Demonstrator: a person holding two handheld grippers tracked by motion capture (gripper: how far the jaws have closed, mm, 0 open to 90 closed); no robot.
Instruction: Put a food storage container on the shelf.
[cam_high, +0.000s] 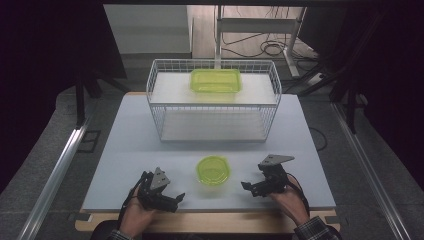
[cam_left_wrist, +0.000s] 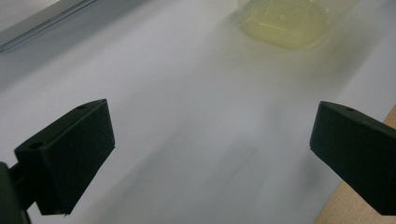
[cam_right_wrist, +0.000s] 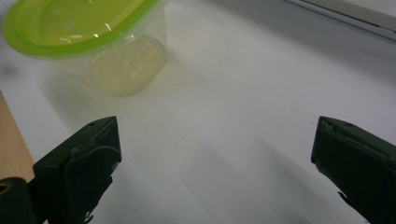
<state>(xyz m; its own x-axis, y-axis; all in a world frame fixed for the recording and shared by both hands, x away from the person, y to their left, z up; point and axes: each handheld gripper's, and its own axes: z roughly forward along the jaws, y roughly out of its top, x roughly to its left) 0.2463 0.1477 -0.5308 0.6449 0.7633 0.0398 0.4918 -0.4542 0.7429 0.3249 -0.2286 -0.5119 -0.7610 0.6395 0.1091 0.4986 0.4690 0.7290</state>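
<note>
Both tools wide and empty: left tool and right tool flank the round green container on the counter. Nothing gripped yet; we judge pickup and any move toward the wire rack behind it remain.

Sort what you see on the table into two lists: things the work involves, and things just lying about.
In the work: round green-lidded clear plastic tub; left claw and right claw, both open beside it.

Lying about: white wire rack; rectangular green plastic container on its top shelf.
</note>
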